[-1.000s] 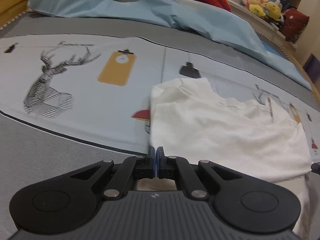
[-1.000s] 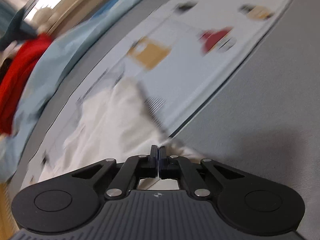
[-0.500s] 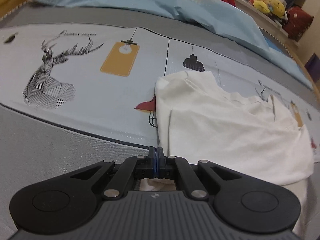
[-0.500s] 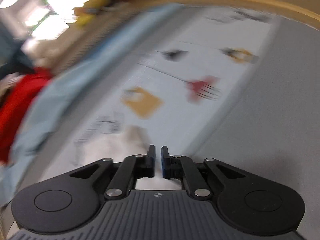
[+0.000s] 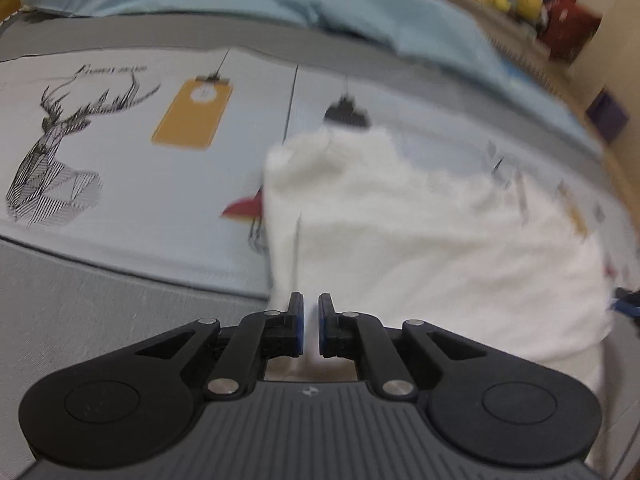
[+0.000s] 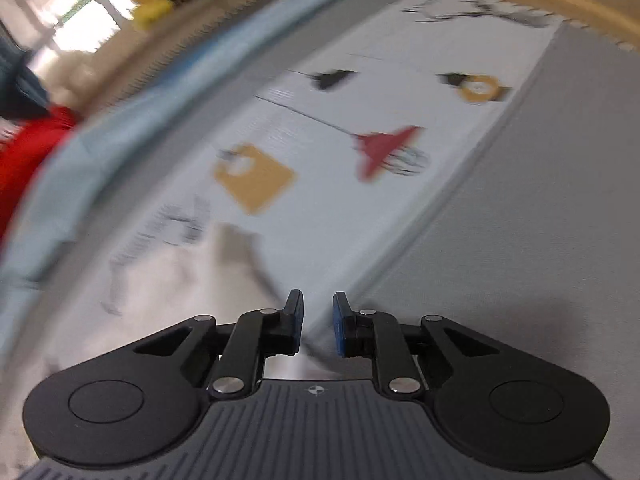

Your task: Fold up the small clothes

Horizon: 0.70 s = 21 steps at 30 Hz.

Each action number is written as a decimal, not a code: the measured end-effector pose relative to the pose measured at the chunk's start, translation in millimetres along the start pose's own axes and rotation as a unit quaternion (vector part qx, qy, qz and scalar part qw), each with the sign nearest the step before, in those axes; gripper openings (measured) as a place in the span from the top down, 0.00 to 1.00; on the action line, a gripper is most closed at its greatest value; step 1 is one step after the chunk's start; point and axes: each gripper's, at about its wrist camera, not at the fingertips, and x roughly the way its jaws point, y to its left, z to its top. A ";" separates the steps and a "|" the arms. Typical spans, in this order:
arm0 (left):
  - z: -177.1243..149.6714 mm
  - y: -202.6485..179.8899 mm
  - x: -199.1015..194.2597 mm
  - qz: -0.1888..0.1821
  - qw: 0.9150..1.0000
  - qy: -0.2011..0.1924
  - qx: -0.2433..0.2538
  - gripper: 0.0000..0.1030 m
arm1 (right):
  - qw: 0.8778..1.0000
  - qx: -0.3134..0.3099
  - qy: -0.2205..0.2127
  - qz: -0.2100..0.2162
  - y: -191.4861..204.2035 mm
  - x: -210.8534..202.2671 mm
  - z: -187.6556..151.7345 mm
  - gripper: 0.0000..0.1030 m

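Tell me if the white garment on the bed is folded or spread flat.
Partly folded: the white garment shows a doubled layer with a straight edge along its left side, on the printed bedsheet.

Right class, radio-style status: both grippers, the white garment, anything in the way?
Left gripper opening, jaws parted over the white garment. Right gripper closing, nothing pinched. Garment lies part-folded on the printed bedsheet. Nothing in the way.

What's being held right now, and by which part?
Nothing is held. The left gripper is opening over the near edge of the white garment, pads apart from the cloth. The right gripper is closing slightly, with no cloth pinched.
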 end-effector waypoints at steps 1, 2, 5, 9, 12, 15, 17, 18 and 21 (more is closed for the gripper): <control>1.7 -1.0 -1.6 -0.009 1.000 -0.009 -0.001 0.94 | 1.000 -0.006 0.005 0.029 2.5 0.2 -0.4 0.83; 2.3 -2.0 -2.5 -0.015 1.000 -0.013 0.000 0.94 | 0.999 -0.009 0.015 0.050 5.7 3.2 0.5 0.83; 3.2 -4.5 7.4 -0.021 1.000 0.005 0.011 0.92 | 0.996 -0.051 0.079 0.006 13.7 24.0 -9.4 0.81; -4.4 -2.3 22.4 0.025 0.998 0.050 0.014 0.92 | 0.996 -0.030 0.084 -0.011 3.5 22.6 -3.8 0.84; 2.6 0.5 0.6 -0.004 1.000 0.019 -0.003 0.91 | 0.997 -0.047 0.057 -0.001 0.4 1.8 1.6 0.81; -1.9 1.7 -7.2 -0.008 1.000 -0.004 0.016 0.85 | 0.991 -0.056 0.113 -0.035 -17.3 6.0 -6.0 0.80; -16.9 8.8 14.6 0.044 0.997 0.066 0.024 0.83 | 0.993 -0.019 0.107 -0.043 -31.5 -9.7 -2.4 0.59; -22.9 13.7 12.0 0.041 0.997 0.065 0.014 0.82 | 0.995 -0.002 0.091 -0.039 -35.5 -27.6 2.7 0.60; -19.8 3.4 -37.2 0.040 0.999 -0.015 0.030 0.82 | 0.998 -0.045 0.039 -0.018 -25.9 -76.7 16.0 0.60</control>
